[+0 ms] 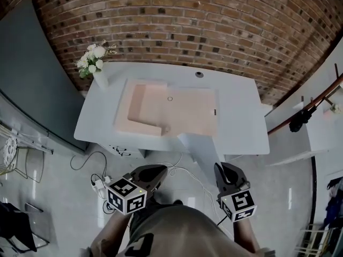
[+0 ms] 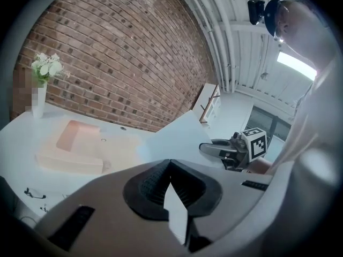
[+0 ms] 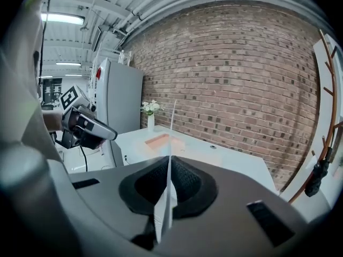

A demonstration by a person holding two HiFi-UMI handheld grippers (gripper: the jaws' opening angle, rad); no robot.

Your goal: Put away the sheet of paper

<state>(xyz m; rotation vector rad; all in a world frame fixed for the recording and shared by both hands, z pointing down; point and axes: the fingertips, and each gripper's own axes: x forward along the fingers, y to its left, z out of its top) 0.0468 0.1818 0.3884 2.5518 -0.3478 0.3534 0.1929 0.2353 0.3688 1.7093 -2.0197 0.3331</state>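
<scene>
Near the table [image 1: 244,127], left gripper [image 1: 159,171] and right gripper [image 1: 222,169] pinch paper [image 1: 199,148].

white flower vase [image 1: 99,78]: white counter's [image 1: 241,119] upper-left corner | pink flat tray [image 1: 177,114]: counter centre | pale paper sheet [image 1: 199,150]: before counter

Ceiling strip lamps [image 3: 61,19] give soft even light; heavy fisheye bending, dark blurred corners.
</scene>
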